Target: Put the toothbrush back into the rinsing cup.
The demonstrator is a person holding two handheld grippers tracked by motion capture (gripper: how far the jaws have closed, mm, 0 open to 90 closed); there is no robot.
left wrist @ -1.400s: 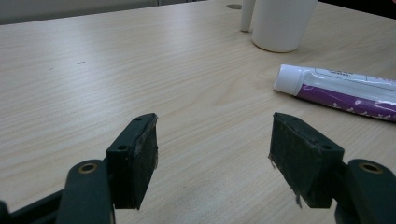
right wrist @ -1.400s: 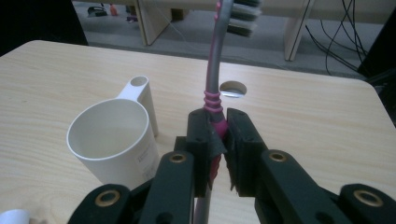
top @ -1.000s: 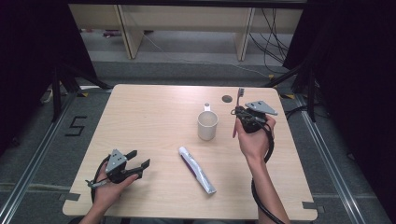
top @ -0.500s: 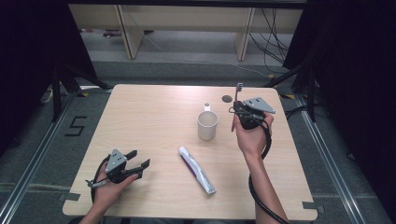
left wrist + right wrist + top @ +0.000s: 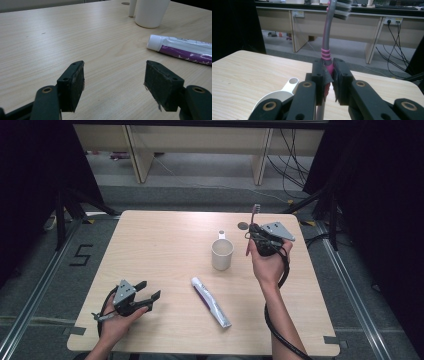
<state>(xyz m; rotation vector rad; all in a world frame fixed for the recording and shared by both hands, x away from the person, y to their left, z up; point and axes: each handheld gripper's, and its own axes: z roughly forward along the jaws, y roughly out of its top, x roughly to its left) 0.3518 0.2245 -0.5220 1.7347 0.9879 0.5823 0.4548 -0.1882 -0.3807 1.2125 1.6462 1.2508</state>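
My right gripper (image 5: pixel 256 236) (image 5: pixel 329 75) is shut on a pink and grey toothbrush (image 5: pixel 326 42) (image 5: pixel 255 213), held upright with its bristle head at the top. It hovers just right of a white cup (image 5: pixel 222 253) (image 5: pixel 277 94) near the table's middle. A white and purple toothpaste tube (image 5: pixel 210 301) (image 5: pixel 183 46) lies flat in front of the cup. Over the near left corner, my left gripper (image 5: pixel 148 291) (image 5: pixel 115 85) stands open, nothing between its pads, pointing toward the tube and the cup (image 5: pixel 152 12).
The wooden table (image 5: pixel 150 245) has a small dark round mark (image 5: pixel 243 225) at its far edge. Beyond the table stand desk legs and loose cables on a grey floor. Dark curtains flank both sides.
The right gripper with the toothbrush has shifted slightly away from the cup, toward the far edge. The left gripper has stayed still.
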